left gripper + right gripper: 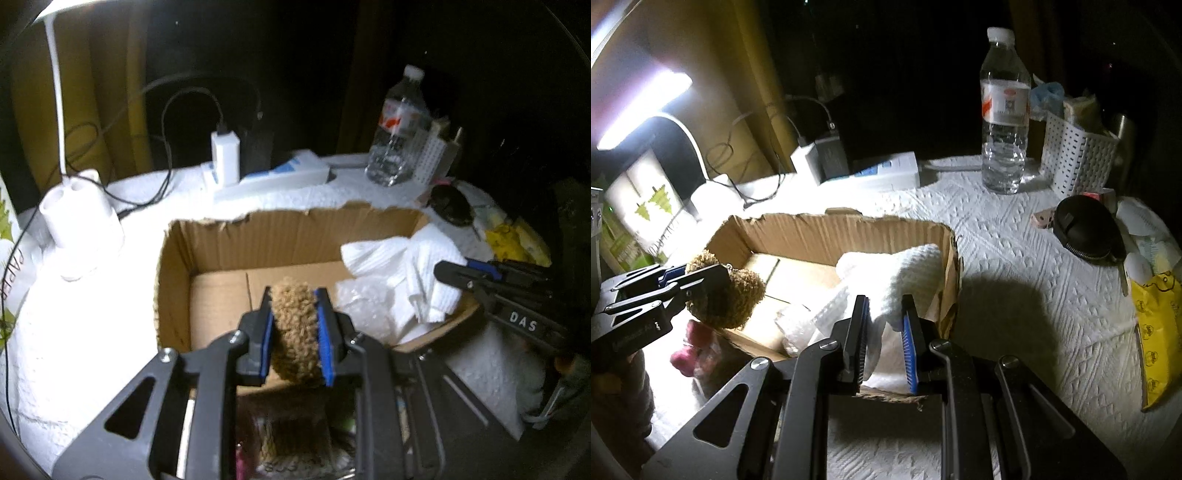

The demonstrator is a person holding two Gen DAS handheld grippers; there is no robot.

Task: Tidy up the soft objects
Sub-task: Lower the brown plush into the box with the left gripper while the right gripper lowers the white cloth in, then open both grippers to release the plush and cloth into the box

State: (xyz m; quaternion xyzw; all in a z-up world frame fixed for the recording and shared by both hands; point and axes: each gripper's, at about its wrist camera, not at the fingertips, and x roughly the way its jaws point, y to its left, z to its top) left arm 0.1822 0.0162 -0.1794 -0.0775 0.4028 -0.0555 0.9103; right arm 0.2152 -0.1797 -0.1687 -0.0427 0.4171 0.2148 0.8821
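The left gripper has its blue-padded fingers closed on a brown curly plush toy, squeezing it from both sides. The toy hangs over the near edge of an open cardboard box, with the box floor just ahead of the fingertips. In the right wrist view the same toy shows at the box's left rim, and something pink and soft lies on the tabletop below it, outside the box.

The right gripper sits at the box's near wall. Its fingers are partly open, with a white waffle-weave cloth draped between them; the cloth touches at least the left finger, but whether it is truly pinched cannot be told. Most of the cloth already rests inside the box, beside a crumpled clear plastic wrap.

The box stands on a white textured tabletop. Beyond the fingers are a water bottle, a white perforated basket, a black zip pouch and a lamp base.

To place the toy well, the left gripper would likely need to carry it further forward, past the rim and over the bare floor at the left, lower it close to the bottom, then open. Releasing at the rim risks the toy tipping out. The cloth's trailing end should be pushed clear of the near wall before the right fingers let go.
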